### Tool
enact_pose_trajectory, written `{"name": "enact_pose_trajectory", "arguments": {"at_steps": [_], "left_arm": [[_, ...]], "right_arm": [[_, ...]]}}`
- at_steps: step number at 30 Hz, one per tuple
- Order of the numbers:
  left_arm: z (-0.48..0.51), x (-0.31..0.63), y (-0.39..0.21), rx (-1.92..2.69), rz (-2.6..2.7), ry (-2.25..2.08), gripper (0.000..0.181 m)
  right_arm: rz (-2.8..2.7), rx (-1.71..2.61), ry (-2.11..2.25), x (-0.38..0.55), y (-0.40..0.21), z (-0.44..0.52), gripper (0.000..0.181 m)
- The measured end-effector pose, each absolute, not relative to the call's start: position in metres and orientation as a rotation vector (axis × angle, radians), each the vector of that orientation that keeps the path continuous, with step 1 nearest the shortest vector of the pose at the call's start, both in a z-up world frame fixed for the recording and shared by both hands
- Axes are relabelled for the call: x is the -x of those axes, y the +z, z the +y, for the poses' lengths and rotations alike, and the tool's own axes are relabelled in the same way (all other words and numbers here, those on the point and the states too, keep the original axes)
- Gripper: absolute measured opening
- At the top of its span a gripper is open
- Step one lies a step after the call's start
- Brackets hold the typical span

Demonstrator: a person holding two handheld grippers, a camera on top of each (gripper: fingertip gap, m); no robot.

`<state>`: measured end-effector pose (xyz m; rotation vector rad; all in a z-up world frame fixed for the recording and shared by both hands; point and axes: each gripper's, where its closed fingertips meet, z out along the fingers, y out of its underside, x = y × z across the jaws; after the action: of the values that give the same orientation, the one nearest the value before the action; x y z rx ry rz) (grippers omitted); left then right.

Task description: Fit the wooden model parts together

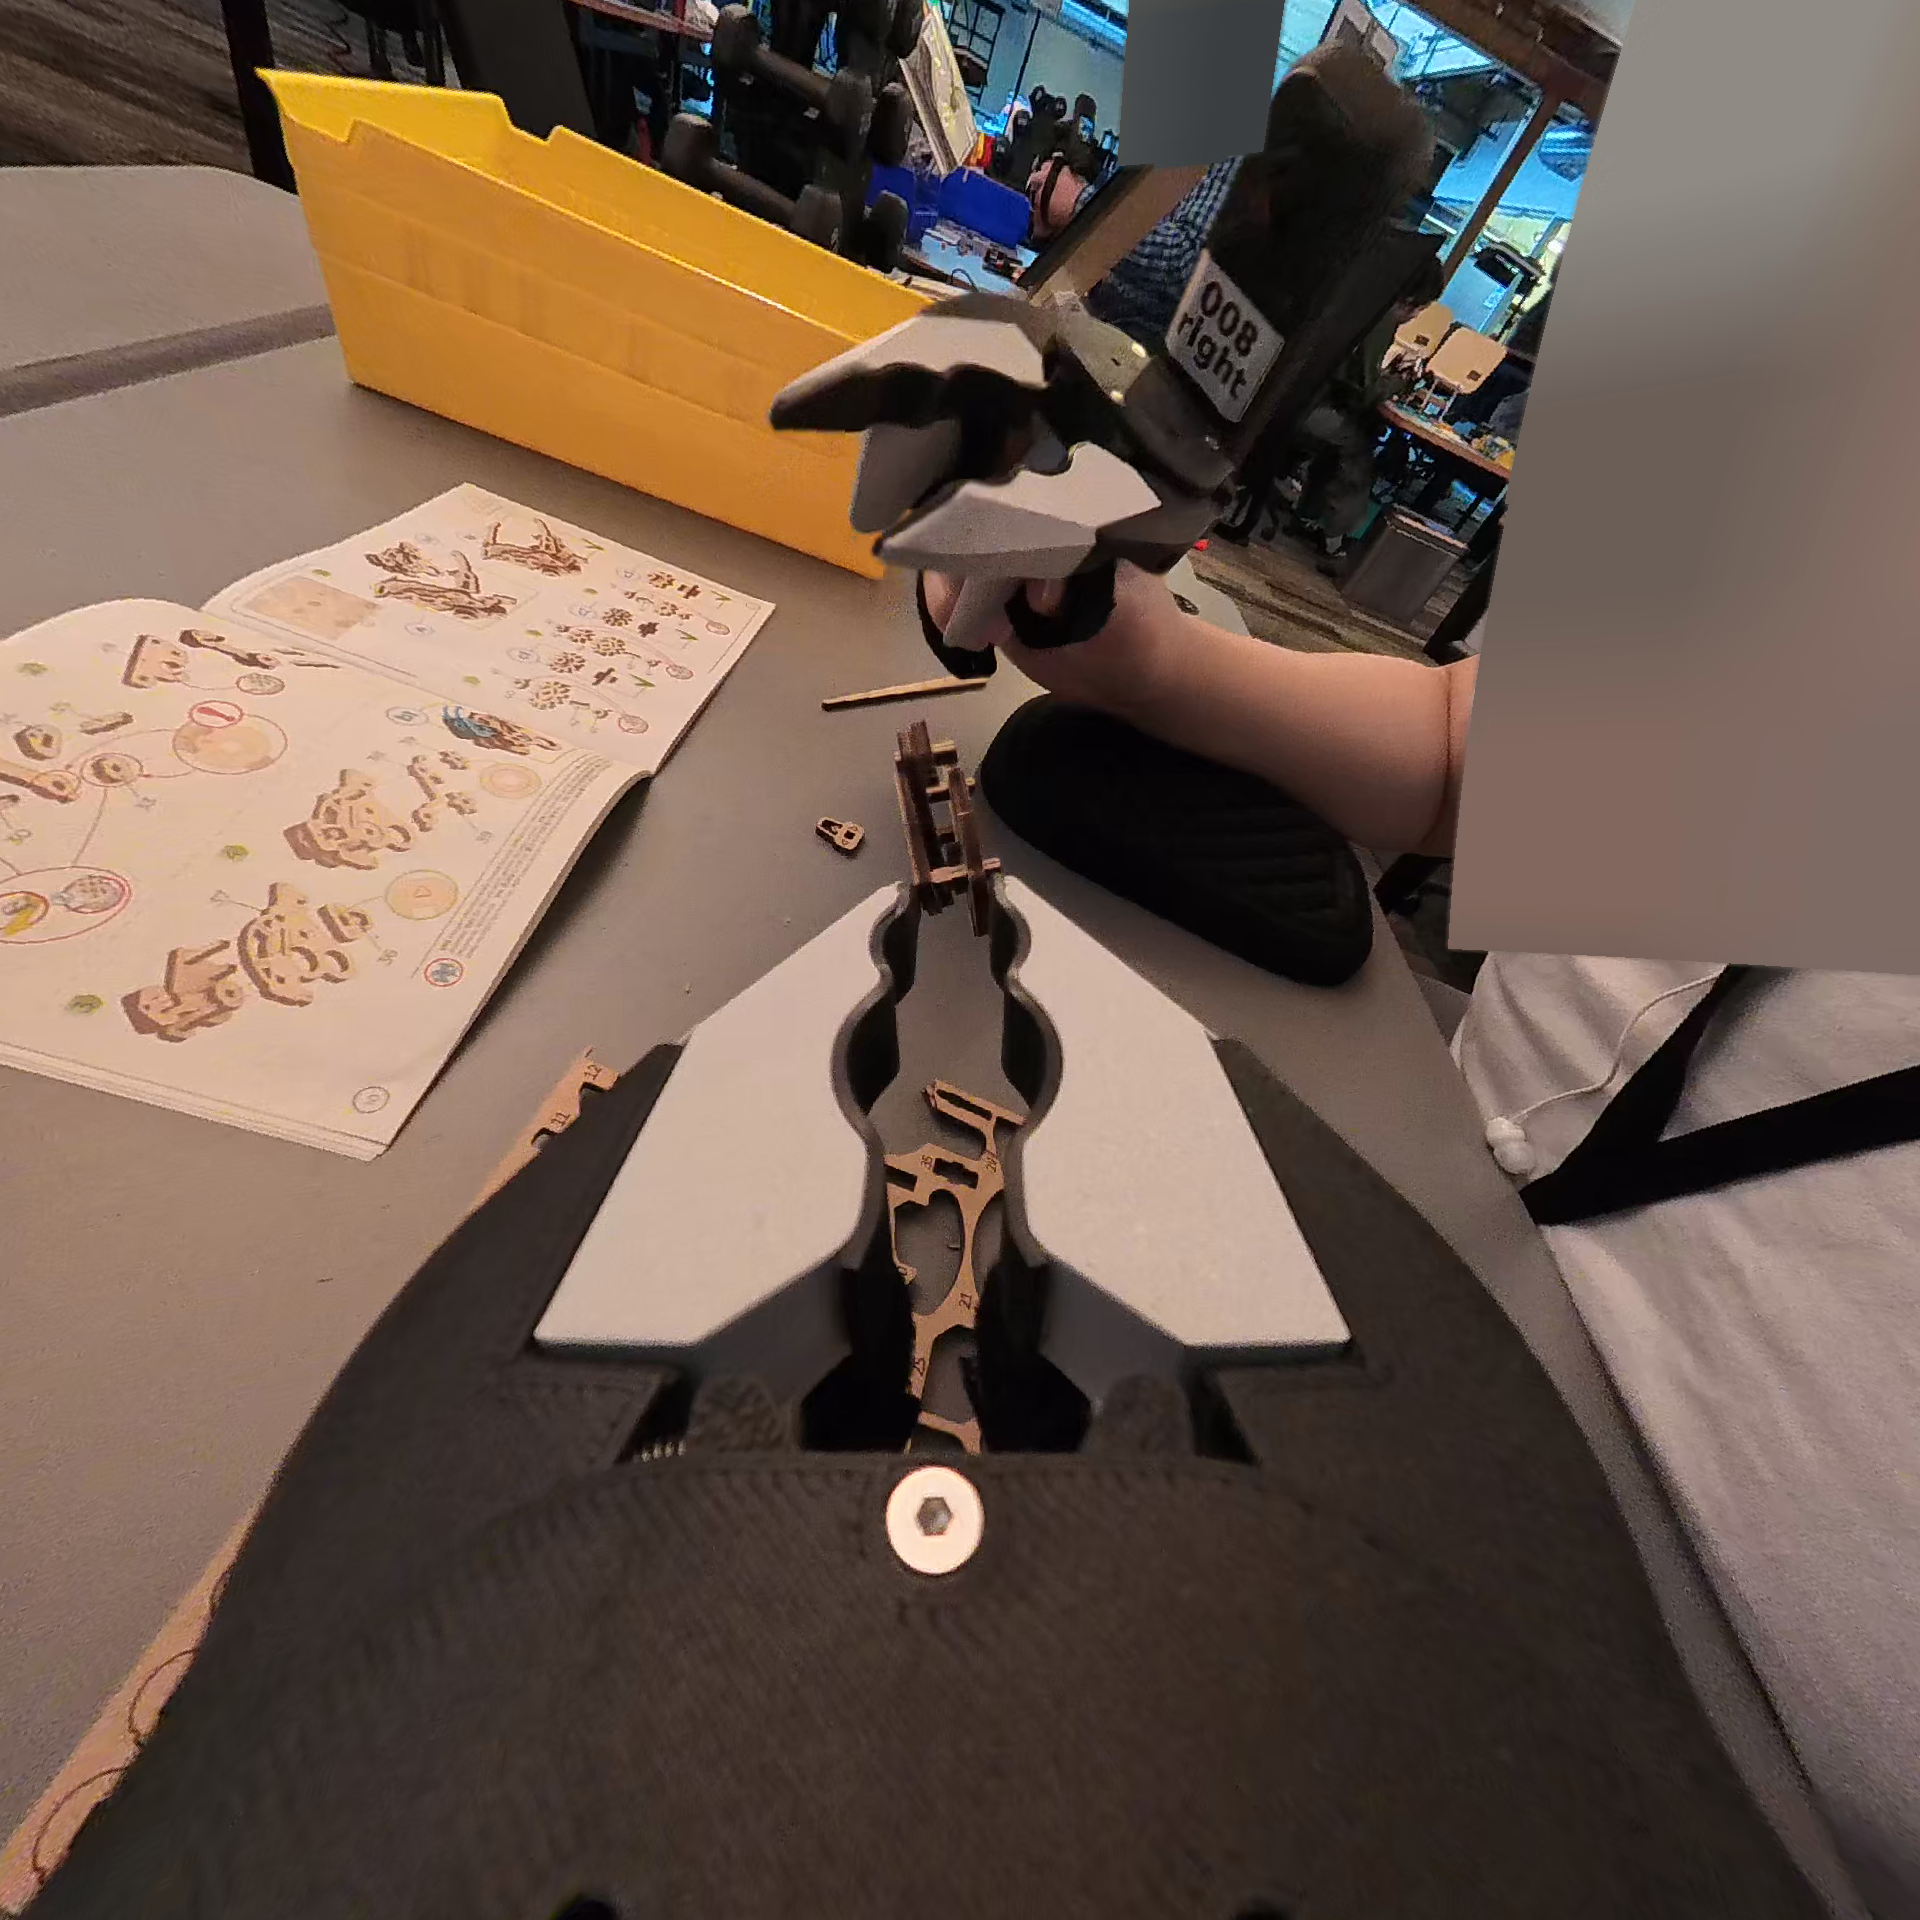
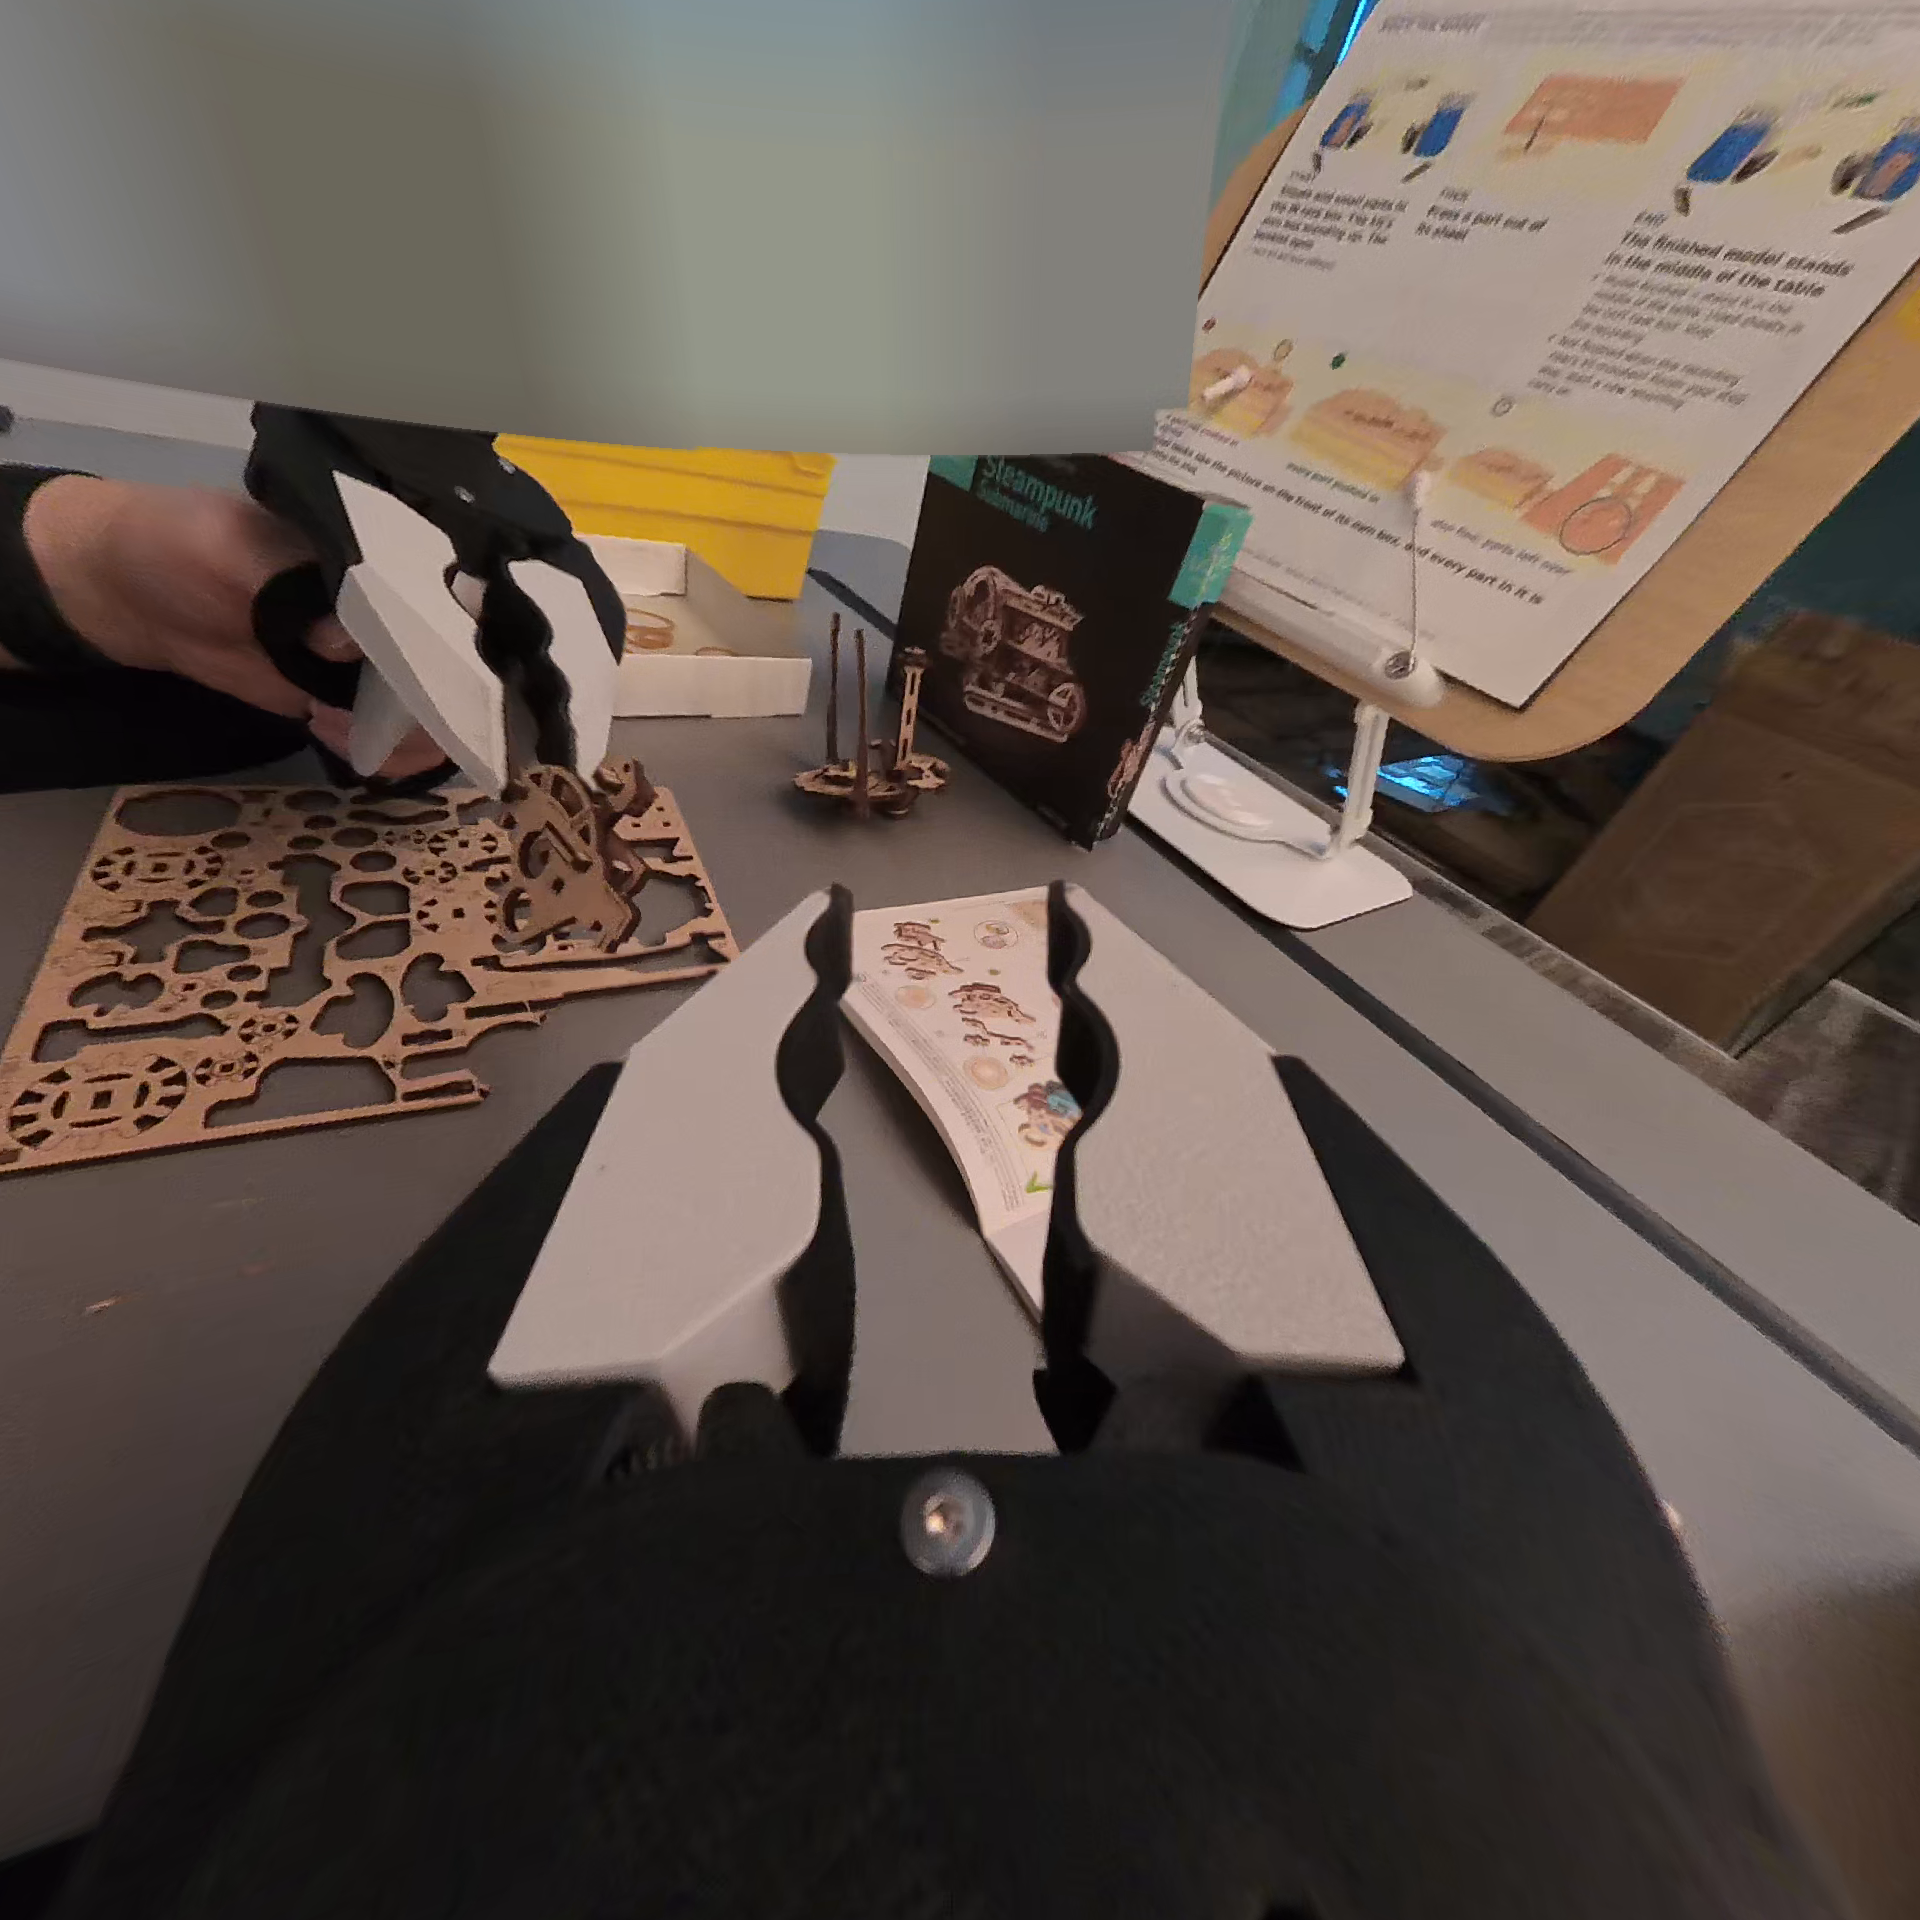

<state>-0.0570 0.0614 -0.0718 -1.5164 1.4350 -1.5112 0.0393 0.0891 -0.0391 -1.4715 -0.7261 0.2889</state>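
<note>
holding a wooden assembly point(image 1: 943, 821), left tongs point(image 1: 948, 896); yellow bin point(image 1: 582, 312) behind.

Booklet point(image 1: 312, 810): lay open on the table point(image 1: 156, 1351), left of the left gripper point(image 1: 951, 914).
Bin point(image 1: 582, 312): stood behind the booklet.
Part-built assembly point(image 1: 940, 821): at the left gripper's tips — a small loose piece point(image 1: 840, 834) just to its left.
Parts sheet point(image 2: 260, 977): lay flat under the left gripper.
Box point(image 2: 1049, 644): stood upright behind the booklet in the right wrist view; a small spindled piece point(image 2: 868, 727) just to its left.
Right gripper point(image 1: 914, 488): hung above the table — beyond the assembly.
</note>
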Motion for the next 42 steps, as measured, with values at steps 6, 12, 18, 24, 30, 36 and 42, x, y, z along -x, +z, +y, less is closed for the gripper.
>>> {"name": "enact_pose_trajectory", "arguments": {"at_steps": [6,12,18,24,30,36,42], "left_arm": [[0.062,0.057,-0.072,1.516,1.431,-1.516,0.012],[0.062,0.057,-0.073,1.514,1.436,-1.517,0.011],[0.062,0.057,-0.075,1.513,1.451,-1.5,0.011],[0.063,0.056,-0.076,1.525,1.442,-1.502,0.011],[0.069,0.057,-0.082,1.578,1.429,-1.471,0.012],[0.072,0.058,-0.082,1.595,1.402,-1.489,0.011],[0.075,0.059,-0.083,1.6,1.403,-1.467,0.011]], "right_arm": [[-0.687,1.395,0.407,-0.037,-0.024,0.08,0.035],[-0.676,1.401,0.329,-0.045,-0.024,0.083,0.031],[-0.751,1.397,0.247,-0.037,-0.03,0.082,0.03],[-0.785,1.399,0.219,-0.033,-0.033,0.081,0.03],[-0.792,1.406,0.212,-0.033,-0.035,0.082,0.03],[-0.805,1.412,0.195,-0.033,-0.037,0.082,0.029],[-0.815,1.392,0.051,-0.039,-0.034,0.084,0.03]]}}
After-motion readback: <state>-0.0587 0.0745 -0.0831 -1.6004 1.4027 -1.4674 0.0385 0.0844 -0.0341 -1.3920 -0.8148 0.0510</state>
